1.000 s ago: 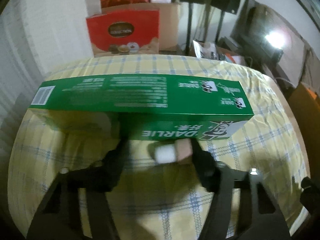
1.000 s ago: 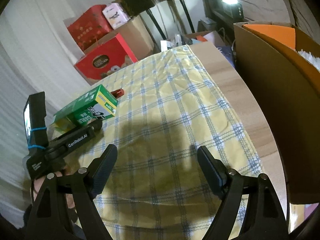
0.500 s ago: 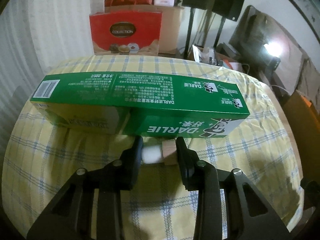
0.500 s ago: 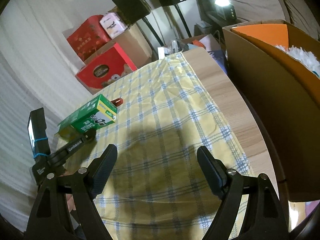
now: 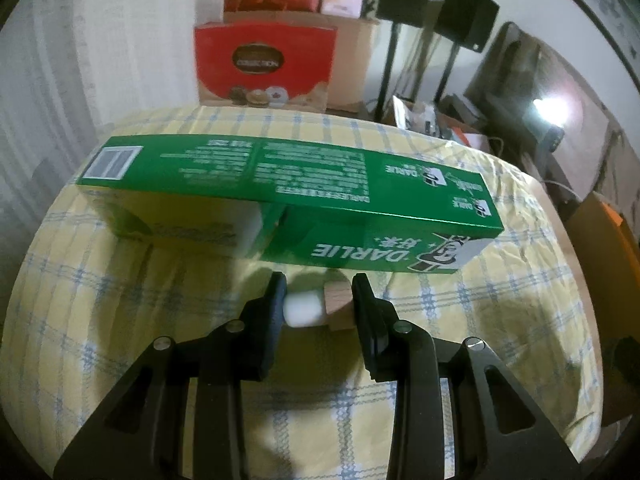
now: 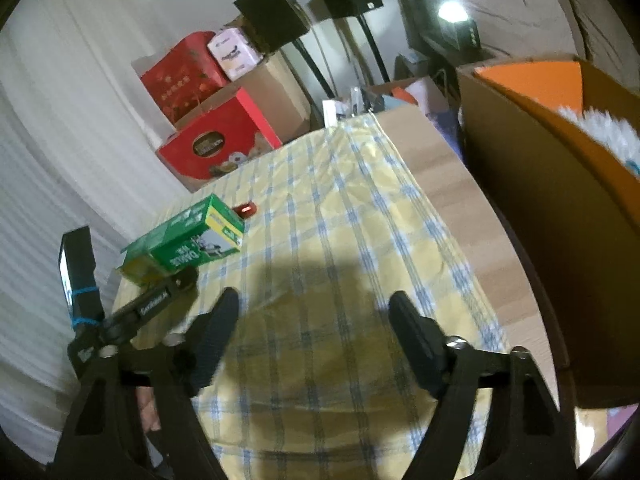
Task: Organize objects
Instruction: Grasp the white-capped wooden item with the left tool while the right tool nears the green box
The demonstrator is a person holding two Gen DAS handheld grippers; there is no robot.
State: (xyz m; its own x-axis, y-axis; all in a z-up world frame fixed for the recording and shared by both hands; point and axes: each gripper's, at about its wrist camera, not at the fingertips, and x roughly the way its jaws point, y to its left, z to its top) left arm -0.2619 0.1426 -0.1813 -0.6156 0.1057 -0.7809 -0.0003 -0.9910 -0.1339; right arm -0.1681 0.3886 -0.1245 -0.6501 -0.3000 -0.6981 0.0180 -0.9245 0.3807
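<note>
A long green Darlie toothpaste box (image 5: 320, 184) lies across the yellow checked tablecloth (image 5: 120, 320). Just in front of it, my left gripper (image 5: 319, 292) is shut on a small piece with a white end and a wooden end (image 5: 304, 312), both pads pressing its sides. In the right wrist view the same box (image 6: 188, 236) sits at the left, with a small red object (image 6: 246, 210) behind it and the left gripper (image 6: 160, 296) reaching under its near edge. My right gripper (image 6: 314, 298) hovers over bare cloth, its jaws closing with nothing between them.
A large brown cardboard box (image 6: 540, 220) with an orange lining and something white and fluffy stands at the table's right edge. Red gift boxes (image 5: 264, 64) and cartons are stacked behind the table. Black speakers on stands (image 6: 276, 16) rise beyond them.
The left gripper's fingers came together onto the white-and-wood piece and have held there. The right gripper's fingers have drawn closer together.
</note>
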